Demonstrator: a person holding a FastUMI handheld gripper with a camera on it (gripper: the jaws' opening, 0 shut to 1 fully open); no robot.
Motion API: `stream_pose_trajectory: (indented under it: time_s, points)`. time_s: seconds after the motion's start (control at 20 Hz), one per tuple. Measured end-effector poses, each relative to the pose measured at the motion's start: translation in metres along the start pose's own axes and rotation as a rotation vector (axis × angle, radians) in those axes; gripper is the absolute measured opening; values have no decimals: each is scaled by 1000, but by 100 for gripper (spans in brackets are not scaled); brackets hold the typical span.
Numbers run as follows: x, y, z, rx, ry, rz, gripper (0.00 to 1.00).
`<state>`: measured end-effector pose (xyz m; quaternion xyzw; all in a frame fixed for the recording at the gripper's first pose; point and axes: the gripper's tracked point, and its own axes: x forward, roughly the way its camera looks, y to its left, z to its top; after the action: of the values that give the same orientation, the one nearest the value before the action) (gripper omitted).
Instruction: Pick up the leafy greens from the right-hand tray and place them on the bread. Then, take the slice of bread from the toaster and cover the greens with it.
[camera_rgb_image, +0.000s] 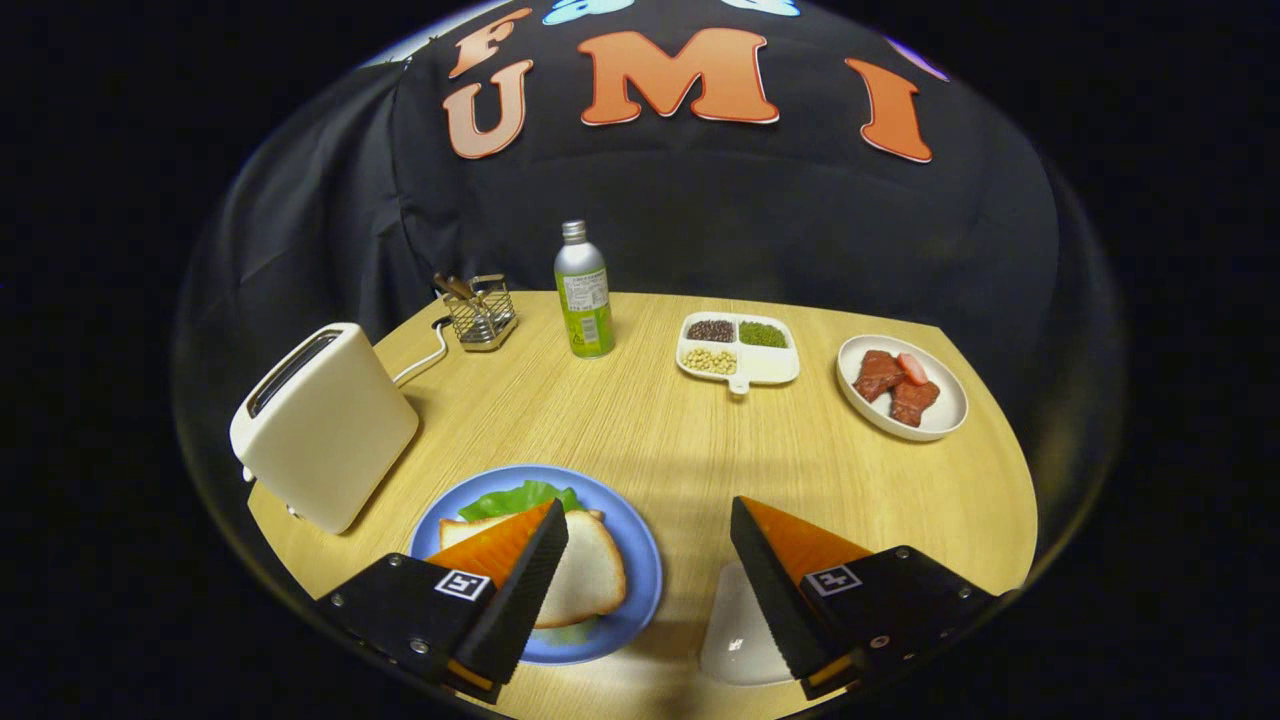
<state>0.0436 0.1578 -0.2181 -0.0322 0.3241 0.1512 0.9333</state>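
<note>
Green leaves (520, 497) are peeking from under the top bread slice (585, 570) on the blue plate (640, 560); you're holding the claw (648, 570) open and empty, and the job is looking finished.

We see our gripper (648, 545) with its fingers spread wide and nothing between them, hovering over the round wooden table (640, 430). Under the left finger sits a blue plate (640, 560) where a slice of bread (590, 570) lies on top of the leafy greens (520, 497), and a white tray (735, 630) rests beneath the right finger. Beyond the fingers we find a white toaster (325, 425), a wire basket (480, 312), a bottle (584, 292), a divided dish (740, 350) of beans and a white plate (903, 387) of meat.
</note>
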Motion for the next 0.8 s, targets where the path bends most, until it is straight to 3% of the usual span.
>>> stream_pose_trajectory:
  time_s: [0.45, 0.8]
  points:
    - [-68, -72, 74, 41, -168, -98, 98]
    - [-132, -100, 125, 122, -338, -136, 98]
